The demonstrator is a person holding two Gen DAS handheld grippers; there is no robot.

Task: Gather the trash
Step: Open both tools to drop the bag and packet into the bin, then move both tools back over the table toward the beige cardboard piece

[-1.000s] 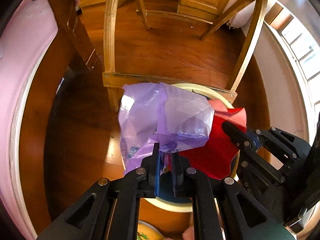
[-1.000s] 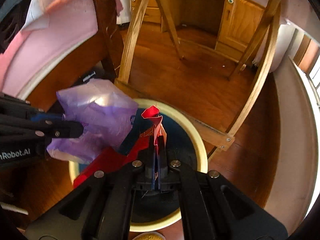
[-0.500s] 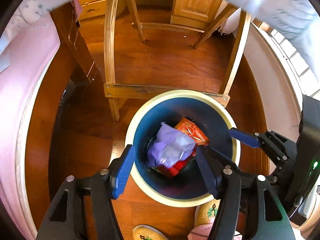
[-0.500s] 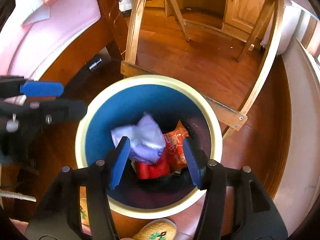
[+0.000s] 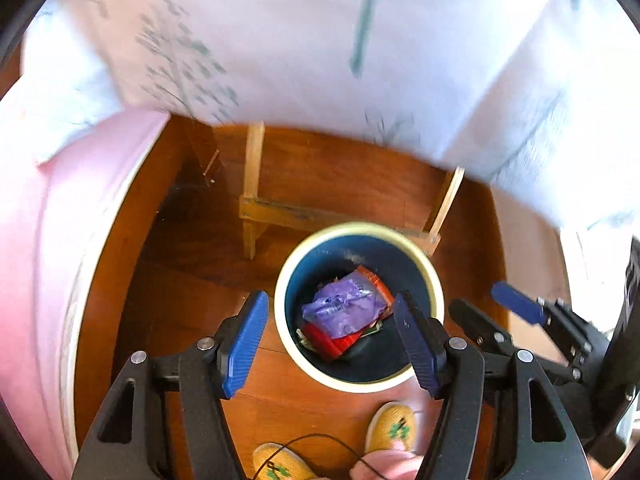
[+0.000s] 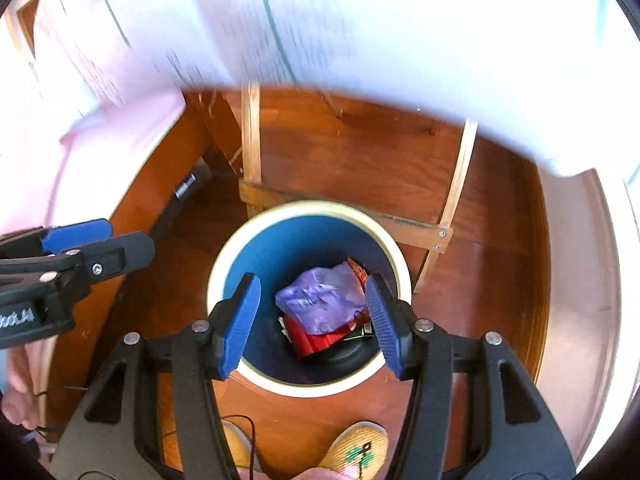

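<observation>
A round bin (image 5: 434,280) (image 6: 224,264) with a cream rim and blue inside stands on the wood floor. In it lie a crumpled purple plastic bag (image 5: 344,308) (image 6: 320,300) on top of a red wrapper (image 5: 326,340) (image 6: 308,340). My left gripper (image 5: 332,340) is open and empty, high above the bin. My right gripper (image 6: 312,316) is open and empty too, above the bin. Each gripper also shows in the other's view: the right gripper (image 5: 496,304) and the left gripper (image 6: 100,240).
A white patterned tablecloth (image 5: 320,40) (image 6: 400,20) hangs across the top of both views. A wooden table frame (image 5: 304,216) (image 6: 344,208) stands just behind the bin. A pink bed cover (image 5: 60,220) is at the left. Yellow slippers (image 5: 392,428) (image 6: 356,452) are near the bin.
Both grippers opened and let the purple bag and red wrapper fall into the bin. Both have since risen well above it, so the tablecloth now fills the top.
</observation>
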